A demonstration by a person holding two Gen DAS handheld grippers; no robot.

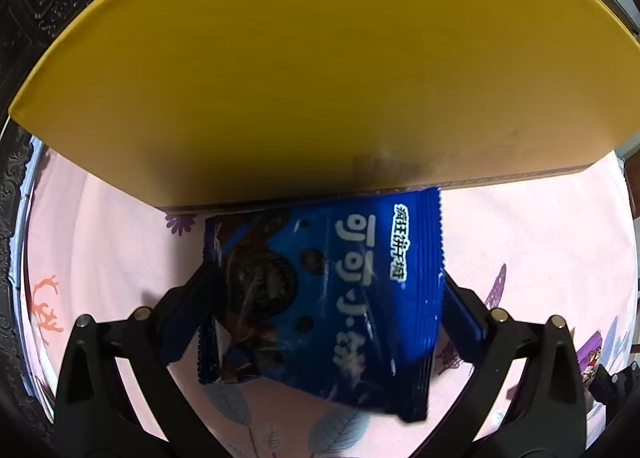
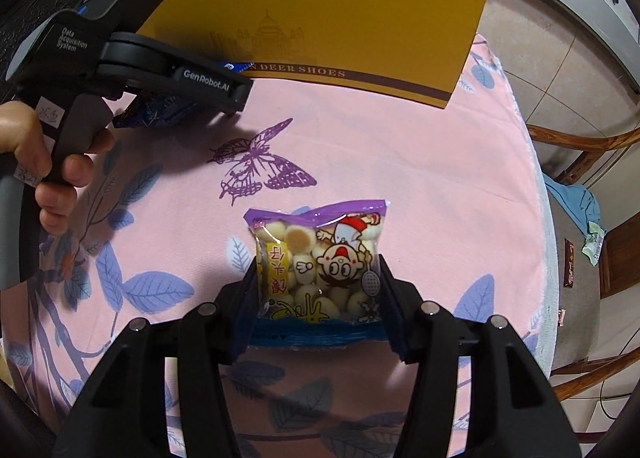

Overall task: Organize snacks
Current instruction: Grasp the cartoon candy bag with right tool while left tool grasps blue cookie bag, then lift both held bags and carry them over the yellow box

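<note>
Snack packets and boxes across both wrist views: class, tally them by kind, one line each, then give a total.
Blue cookie packet: 1
Purple-topped packet of round biscuits: 1
Yellow shoe box: 1
Total: 3

Home dining room: floral tablecloth (image 2: 360, 145) (wooden chairs (image 2: 592, 145) beside).

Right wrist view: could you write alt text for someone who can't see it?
Black tongs grip a clear snack bag of small round biscuits above a pink floral tablecloth. A yellow shoe box stands behind, and at left a hand holds a second tool.
</note>
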